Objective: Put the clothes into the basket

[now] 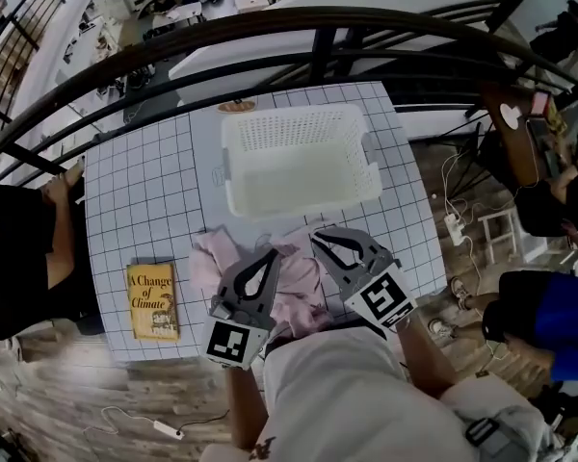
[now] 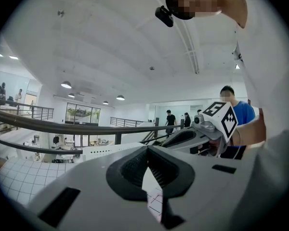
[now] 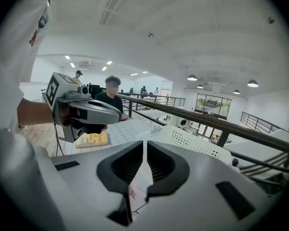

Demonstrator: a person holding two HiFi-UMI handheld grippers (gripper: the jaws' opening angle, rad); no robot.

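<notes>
I hold two hand-held grippers over the near edge of the desk (image 1: pixel 144 191), and both hang above the pink clothes (image 1: pixel 303 282). My left hand-held gripper (image 1: pixel 271 255) has its jaws together at the tips with nothing caught between them. Through the gap behind the tips I see only grid cloth and a bit of pink. My right hand-held gripper (image 1: pixel 316 238) is closed the same way and is empty too. The clothes lie in one rumpled heap on the desk, and I cannot tell how many garments are in it. Just beyond the heap stands one white basket (image 1: pixel 289 128), upright, with perforated walls. One yellow book (image 1: pixel 152 301) lies flat off to my left near the front edge, well apart from the basket. A small brown thing (image 1: pixel 237 106) sits behind the basket, too small to make out. A dark curved railing (image 1: pixel 270 27) runs past the far side of the desk. Two people sit close by — one in black (image 1: pixel 19 248) on my left, one in blue (image 1: pixel 549 306) on my right.
</notes>
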